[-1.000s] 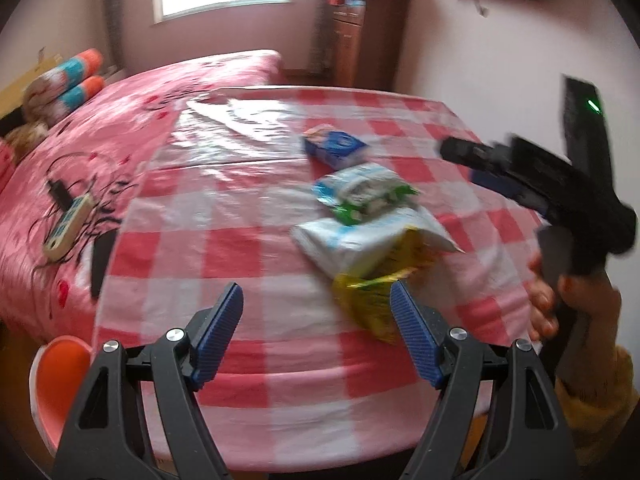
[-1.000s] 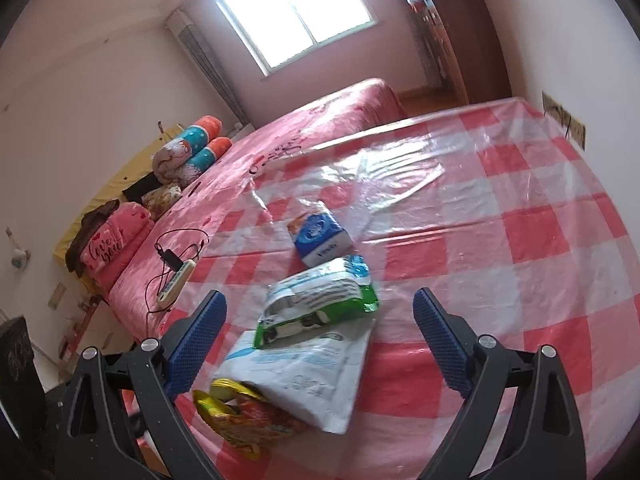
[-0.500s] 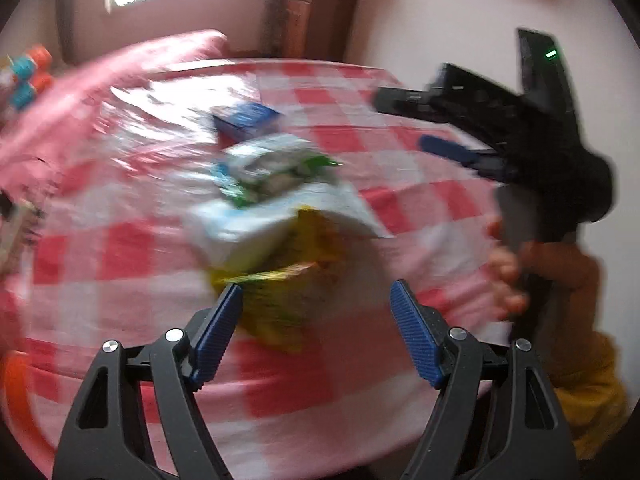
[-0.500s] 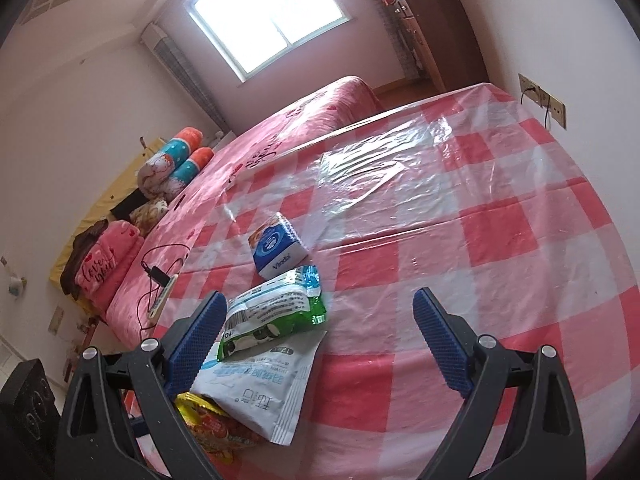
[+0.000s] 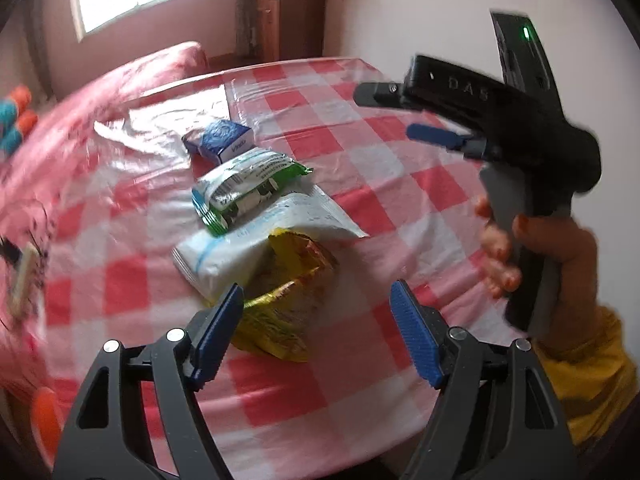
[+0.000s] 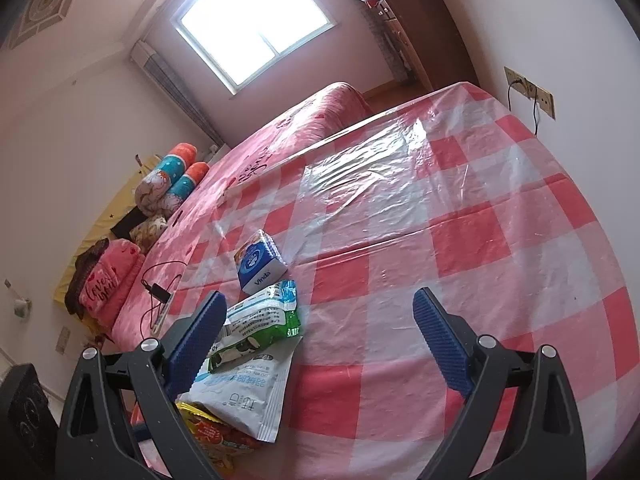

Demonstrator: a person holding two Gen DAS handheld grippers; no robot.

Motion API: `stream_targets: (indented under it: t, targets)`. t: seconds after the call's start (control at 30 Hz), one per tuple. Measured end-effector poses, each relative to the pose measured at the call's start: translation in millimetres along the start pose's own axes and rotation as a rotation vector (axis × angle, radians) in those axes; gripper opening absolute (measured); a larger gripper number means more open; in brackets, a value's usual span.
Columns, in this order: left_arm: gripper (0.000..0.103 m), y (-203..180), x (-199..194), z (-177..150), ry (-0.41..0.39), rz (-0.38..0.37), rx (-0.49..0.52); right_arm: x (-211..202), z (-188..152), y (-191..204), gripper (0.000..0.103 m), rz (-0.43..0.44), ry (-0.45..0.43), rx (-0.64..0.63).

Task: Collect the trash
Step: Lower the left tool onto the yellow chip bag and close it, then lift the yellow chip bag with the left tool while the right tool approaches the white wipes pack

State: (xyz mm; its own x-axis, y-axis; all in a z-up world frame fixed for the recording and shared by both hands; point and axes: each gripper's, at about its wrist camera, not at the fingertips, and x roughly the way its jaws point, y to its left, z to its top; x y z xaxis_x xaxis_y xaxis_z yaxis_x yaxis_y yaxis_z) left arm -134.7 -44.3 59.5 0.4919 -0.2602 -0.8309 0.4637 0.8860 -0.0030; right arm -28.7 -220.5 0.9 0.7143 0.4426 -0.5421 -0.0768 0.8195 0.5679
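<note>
Trash lies in a row on the red-and-white checked table (image 5: pixel 400 184): a yellow snack wrapper (image 5: pixel 288 300), a white pouch (image 5: pixel 256 244) over it, a green-and-white packet (image 5: pixel 244 192) and a blue tissue pack (image 5: pixel 220 142). My left gripper (image 5: pixel 316 332) is open and empty, just above the yellow wrapper. My right gripper (image 6: pixel 320 344) is open and empty, held above the table to the right of the packets; it also shows in the left wrist view (image 5: pixel 480 120). The right wrist view shows the green packet (image 6: pixel 260 324), white pouch (image 6: pixel 240 396), yellow wrapper (image 6: pixel 216 436) and tissue pack (image 6: pixel 260 268).
A pink bed (image 6: pixel 256 168) adjoins the table's left side, with a power strip and cable (image 6: pixel 160 296) and rolled blankets (image 6: pixel 172 180) on it. A wooden cabinet (image 6: pixel 424 24) stands at the far wall. Wall sockets (image 6: pixel 532 92) are by the table's right edge.
My left gripper has moved forward and right, so the yellow wrapper now sits between its fingers' line. My right gripper has drifted right and up, away from the packets.
</note>
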Motion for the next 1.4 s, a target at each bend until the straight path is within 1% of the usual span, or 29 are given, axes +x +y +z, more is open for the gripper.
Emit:
stream_targets:
  t: [0.03, 0.07, 0.17, 0.3, 0.37, 0.43, 0.5, 0.53, 0.57, 0.7, 0.77, 0.87, 0.97, 1.1, 1.23, 1.3, 1.4]
  targets:
    - [0.075, -3.6, 1.4, 1.3, 0.008, 0.027, 0.047, -1.4, 0.5, 0.4, 0.093, 0.003, -0.002, -0.005]
    - [0.071, -5.1, 2.1, 2.2, 0.009, 0.041, 0.079, -3.1, 0.8, 1.2, 0.093, 0.007, -0.006, -0.013]
    - [0.063, -12.8, 12.5, 2.7, 0.049, 0.065, 0.182, -8.2, 0.4, 2.8, 0.093, 0.014, -0.019, -0.023]
    - [0.063, -25.3, 31.2, -0.6, 0.074, 0.128, 0.327, -7.1, -0.3, 2.6, 0.093, 0.046, -0.005, -0.016]
    - [0.063, -24.9, 41.2, -2.0, 0.086, 0.151, 0.359, -4.6, -1.4, 4.4, 0.093, 0.069, 0.013, -0.020]
    - [0.062, -22.6, 49.1, -3.8, 0.094, 0.175, 0.355, -3.2, -2.3, 6.8, 0.093, 0.092, 0.025, -0.022]
    - [0.055, -20.6, 49.7, -2.9, 0.074, 0.177, 0.319, -2.0, -2.9, 10.4, 0.093, 0.108, 0.036, -0.032]
    - [0.048, -18.8, 49.6, -1.8, 0.067, 0.189, 0.292, -0.7, -3.3, 12.2, 0.093, 0.115, 0.044, -0.038]
    - [0.046, -17.1, 49.2, -1.0, 0.063, 0.184, 0.264, 1.2, -3.6, 13.5, 0.093, 0.122, 0.051, -0.042]
    - [0.042, -8.9, 44.0, -1.1, 0.038, 0.176, 0.149, 8.1, -5.9, 17.8, 0.093, 0.127, 0.077, -0.056]
    - [0.040, -4.6, 39.3, -1.5, 0.032, 0.155, 0.089, 12.4, -7.0, 20.7, 0.093, 0.135, 0.089, -0.065]
    - [0.038, 3.7, 33.0, -3.3, 0.027, 0.150, 0.008, 23.6, -7.4, 28.6, 0.093, 0.154, 0.122, -0.084]
    - [0.037, 14.9, 23.1, -5.9, 0.016, 0.120, -0.079, 35.8, -8.0, 40.6, 0.093, 0.172, 0.153, -0.104]
    - [0.037, 28.0, 6.4, -11.1, -0.003, 0.099, -0.144, 52.2, -11.6, 61.0, 0.093, 0.141, 0.183, -0.175]
    - [0.037, 47.5, -9.4, -22.3, -0.022, 0.084, -0.208, 71.5, -17.7, 78.4, 0.093, 0.044, 0.203, -0.257]
    - [0.037, 57.7, -16.6, -30.9, -0.037, 0.086, -0.237, 82.9, -20.0, 83.9, 0.093, 0.021, 0.224, -0.285]
    - [0.037, 76.8, -24.2, -42.0, -0.059, 0.086, -0.280, 98.6, -24.1, 89.0, 0.093, -0.040, 0.246, -0.319]
